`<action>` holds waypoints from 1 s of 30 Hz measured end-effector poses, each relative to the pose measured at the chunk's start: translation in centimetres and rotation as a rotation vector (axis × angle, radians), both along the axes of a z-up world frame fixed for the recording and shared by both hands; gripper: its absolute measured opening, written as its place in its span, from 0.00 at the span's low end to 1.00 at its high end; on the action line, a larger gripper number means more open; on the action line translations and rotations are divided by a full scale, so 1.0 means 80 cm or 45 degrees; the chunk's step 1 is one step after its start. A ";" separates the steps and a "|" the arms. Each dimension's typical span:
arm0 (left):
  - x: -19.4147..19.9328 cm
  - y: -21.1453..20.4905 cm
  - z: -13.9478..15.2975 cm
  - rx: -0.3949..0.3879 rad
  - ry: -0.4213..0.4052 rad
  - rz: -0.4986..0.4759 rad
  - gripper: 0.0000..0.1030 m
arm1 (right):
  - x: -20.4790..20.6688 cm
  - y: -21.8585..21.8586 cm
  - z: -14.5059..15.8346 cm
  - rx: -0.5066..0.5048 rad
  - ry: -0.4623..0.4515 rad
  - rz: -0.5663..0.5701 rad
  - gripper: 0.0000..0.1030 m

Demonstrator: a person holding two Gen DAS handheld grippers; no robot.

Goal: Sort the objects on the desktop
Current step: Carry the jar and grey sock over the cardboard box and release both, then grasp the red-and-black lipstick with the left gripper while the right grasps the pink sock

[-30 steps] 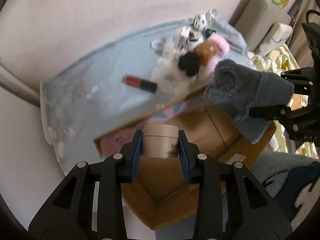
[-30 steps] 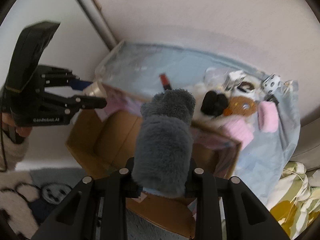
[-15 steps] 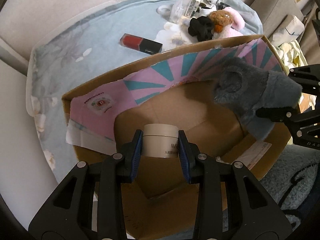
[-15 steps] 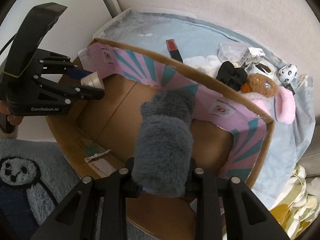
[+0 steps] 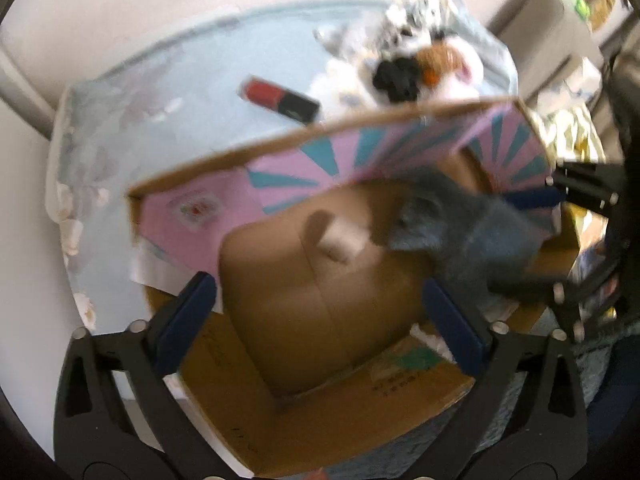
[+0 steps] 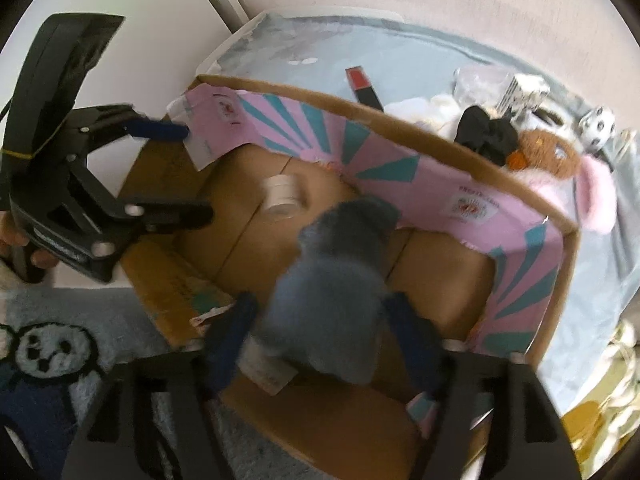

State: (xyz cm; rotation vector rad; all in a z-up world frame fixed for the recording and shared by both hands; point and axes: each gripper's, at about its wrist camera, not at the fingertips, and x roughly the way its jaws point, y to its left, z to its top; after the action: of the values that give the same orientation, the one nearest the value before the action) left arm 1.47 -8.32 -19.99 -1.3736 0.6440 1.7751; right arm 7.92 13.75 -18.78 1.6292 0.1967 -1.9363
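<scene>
Both grippers' jaws were opening, releasing the cream jar (image 6: 282, 196) and grey plush toy (image 6: 340, 280) into the cardboard box (image 6: 440, 136); two items were sorted.

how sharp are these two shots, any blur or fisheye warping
Left wrist view: smeared throughout, the white jar and grey plush soft. Right wrist view: grey plush blurred, cardboard box rim crisper but bowed by the fisheye lens; dark corners in both.
</scene>
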 end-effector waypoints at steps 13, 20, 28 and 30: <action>-0.003 0.000 0.036 0.048 0.101 -0.051 1.00 | 0.014 0.022 0.040 -0.110 0.128 -0.092 1.00; -0.002 0.008 0.046 0.061 0.138 -0.133 1.00 | 0.017 0.040 0.066 -0.056 0.165 -0.129 1.00; -0.010 0.014 0.060 0.101 0.163 -0.204 1.00 | 0.011 0.061 0.081 -0.084 0.181 -0.222 1.00; -0.010 0.016 0.062 0.105 0.172 -0.213 1.00 | 0.011 0.064 0.085 -0.071 0.184 -0.226 1.00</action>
State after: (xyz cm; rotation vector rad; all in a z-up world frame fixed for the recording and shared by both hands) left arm 0.68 -7.07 -15.03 -1.1185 0.7276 1.7495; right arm 8.78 18.85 -12.02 1.5151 0.0558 -2.1757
